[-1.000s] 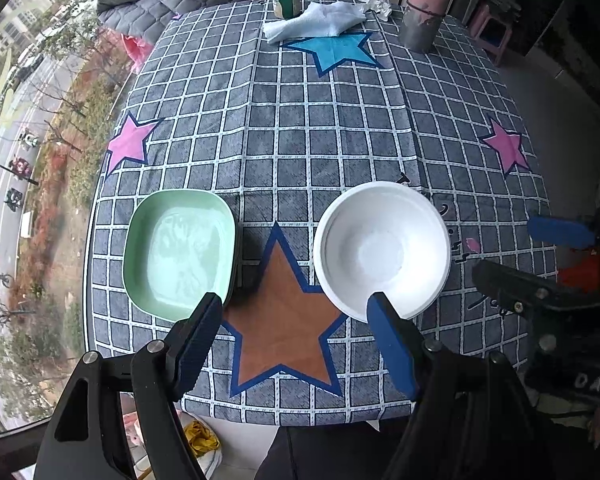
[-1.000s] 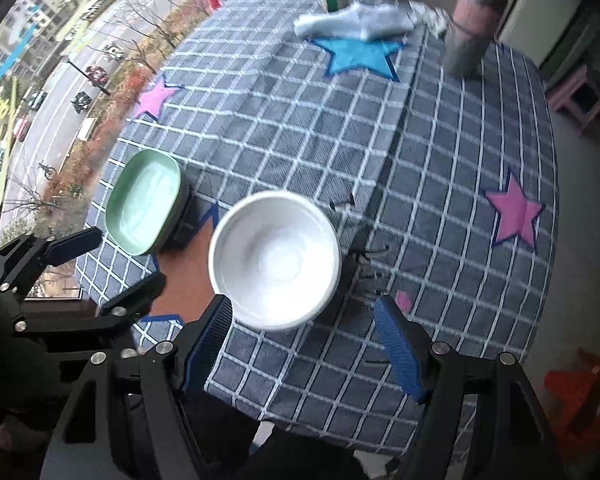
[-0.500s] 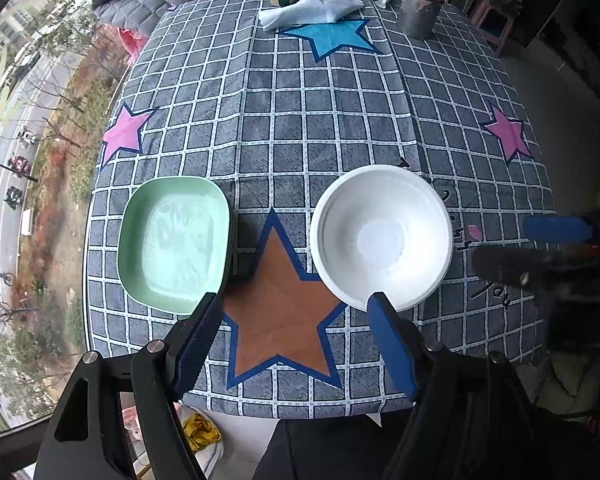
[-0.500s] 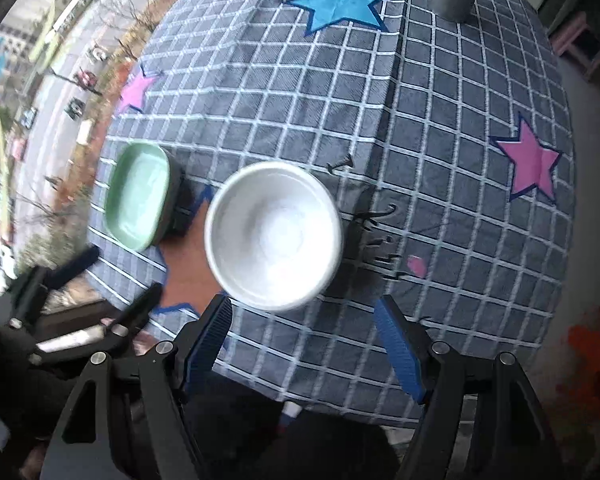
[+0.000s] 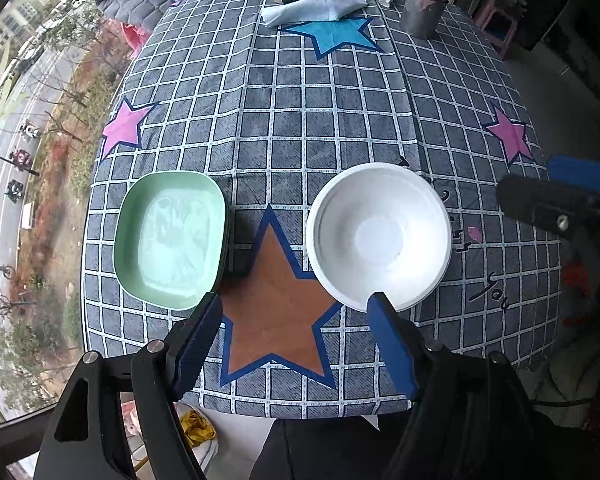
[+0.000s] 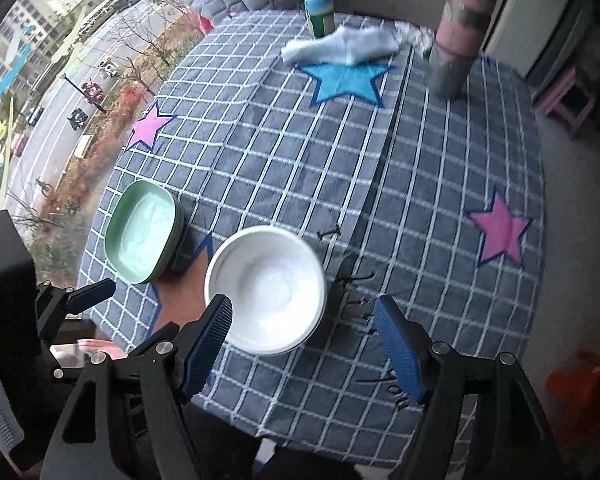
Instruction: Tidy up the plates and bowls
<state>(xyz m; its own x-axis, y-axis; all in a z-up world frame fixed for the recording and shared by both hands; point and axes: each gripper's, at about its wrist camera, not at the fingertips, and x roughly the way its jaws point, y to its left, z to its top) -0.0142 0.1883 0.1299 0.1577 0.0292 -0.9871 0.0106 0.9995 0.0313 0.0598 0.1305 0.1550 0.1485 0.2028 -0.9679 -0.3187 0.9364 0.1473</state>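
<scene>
Two dishes on a round table under a grey checked tablecloth (image 5: 300, 128) with star patches.

1. Green plate (image 5: 170, 238), rounded-square, apparently the top of a small stack; it sits at the near left of the cloth, just beside the brown star (image 5: 276, 300).
2. White bowl (image 5: 378, 236), round, upright and empty, at the near right, its rim against the same star's right side. Plate and bowl stand apart, with the star between them.
3. Left gripper (image 5: 294, 312): jaws spread wide, nothing between them, held above the brown star between the two dishes.
4. Right gripper (image 6: 304, 316): jaws spread wide and empty, above the near rim of the bowl; its left finger overlaps the rim in view.
5. Far edge of the table: green-capped bottle (image 6: 320, 12), white cloth (image 6: 340, 50) lying by the blue star (image 6: 346, 80), pink-and-grey cylinder (image 6: 458, 40).
</scene>
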